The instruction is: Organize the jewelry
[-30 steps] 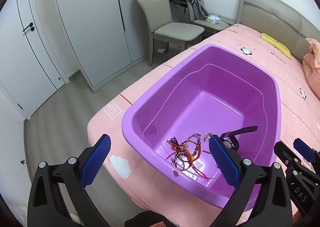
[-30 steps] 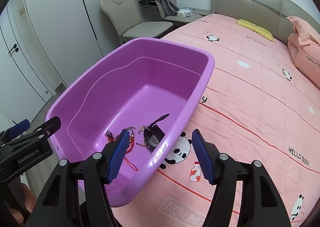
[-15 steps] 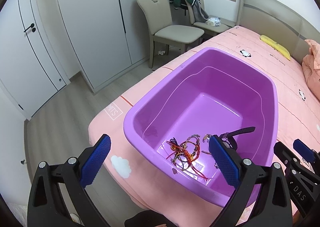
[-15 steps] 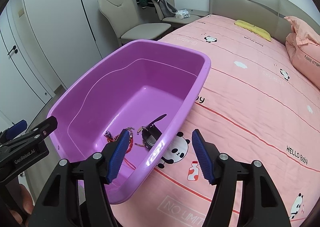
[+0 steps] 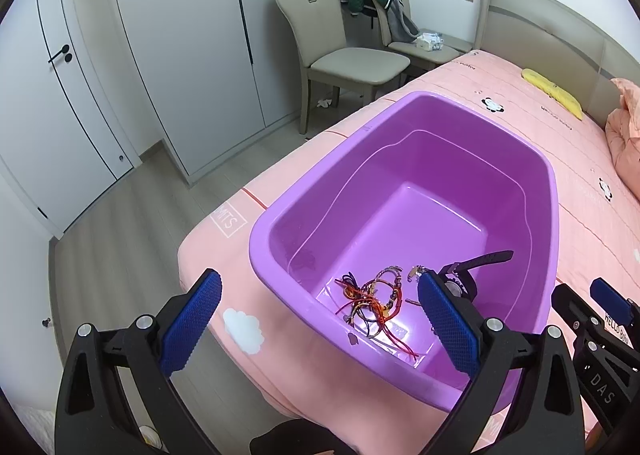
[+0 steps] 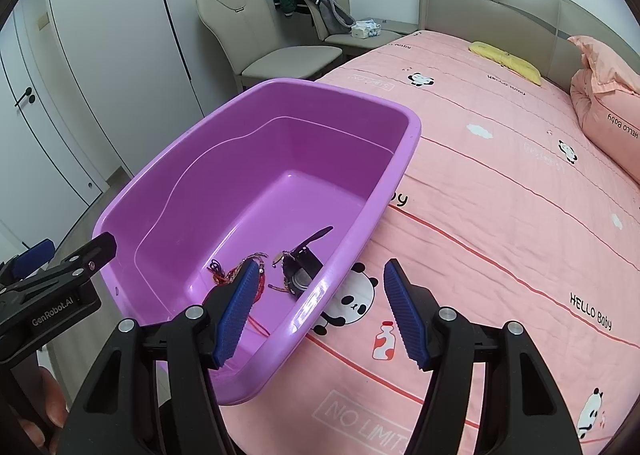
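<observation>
Purple plastic tub (image 5: pixel 540 191) sits on pink panda-print bed (image 6: pixel 500 183). Tangled red-and-gold cord bracelets (image 5: pixel 374 297) and black-strapped wristwatch (image 5: pixel 468 275) lie at tub's 6 o'clock end. Left claw (image 5: pixel 320 325), right claw (image 6: pixel 320 311): both spread wide, holding nothing.

bed (image 6: pixel 500 191) | pink sheet | on it: purple tub (image 6: pixel 400 159), pillow (image 6: pixel 505 55)

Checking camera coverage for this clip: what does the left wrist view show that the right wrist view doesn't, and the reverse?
Left wrist only: the floor by the bed's foot and the tub's near left corner.
Right wrist only: the sheet right of the tub, with "HELLO Baby" print, a bottle print and a pink pillow.
Both: the purple tub, tangled bracelets, a black watch, chairs, the wardrobe, and both open tools.
</observation>
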Available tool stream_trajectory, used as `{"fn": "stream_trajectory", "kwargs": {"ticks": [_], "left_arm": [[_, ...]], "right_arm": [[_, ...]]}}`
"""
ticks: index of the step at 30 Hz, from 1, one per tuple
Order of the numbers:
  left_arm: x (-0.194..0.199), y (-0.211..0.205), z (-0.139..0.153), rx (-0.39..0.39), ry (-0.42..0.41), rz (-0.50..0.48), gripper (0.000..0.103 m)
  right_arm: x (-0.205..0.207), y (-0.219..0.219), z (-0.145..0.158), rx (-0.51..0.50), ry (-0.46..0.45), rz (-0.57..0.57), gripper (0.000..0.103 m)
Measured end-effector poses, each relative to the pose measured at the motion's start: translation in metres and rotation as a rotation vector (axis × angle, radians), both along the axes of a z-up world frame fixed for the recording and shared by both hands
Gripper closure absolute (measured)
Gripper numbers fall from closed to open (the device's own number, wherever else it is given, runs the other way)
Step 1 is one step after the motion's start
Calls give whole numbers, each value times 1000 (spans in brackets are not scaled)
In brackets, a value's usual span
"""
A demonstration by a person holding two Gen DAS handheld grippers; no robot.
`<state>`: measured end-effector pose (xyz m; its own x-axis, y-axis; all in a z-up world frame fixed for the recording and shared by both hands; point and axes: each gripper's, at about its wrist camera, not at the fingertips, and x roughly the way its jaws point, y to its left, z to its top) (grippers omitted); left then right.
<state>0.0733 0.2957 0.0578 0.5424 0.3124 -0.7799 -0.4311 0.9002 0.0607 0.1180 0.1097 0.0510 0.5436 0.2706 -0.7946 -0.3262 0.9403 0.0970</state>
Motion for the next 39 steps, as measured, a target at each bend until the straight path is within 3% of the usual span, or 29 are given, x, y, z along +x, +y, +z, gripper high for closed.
{"fn": "stream_trajectory", "kwargs": {"ticks": [39], "left_arm": [[-1,-11,-6,2,20,-24,6]], "right_arm": [[-3,-7,-1,-10,6,-10,41]]}}
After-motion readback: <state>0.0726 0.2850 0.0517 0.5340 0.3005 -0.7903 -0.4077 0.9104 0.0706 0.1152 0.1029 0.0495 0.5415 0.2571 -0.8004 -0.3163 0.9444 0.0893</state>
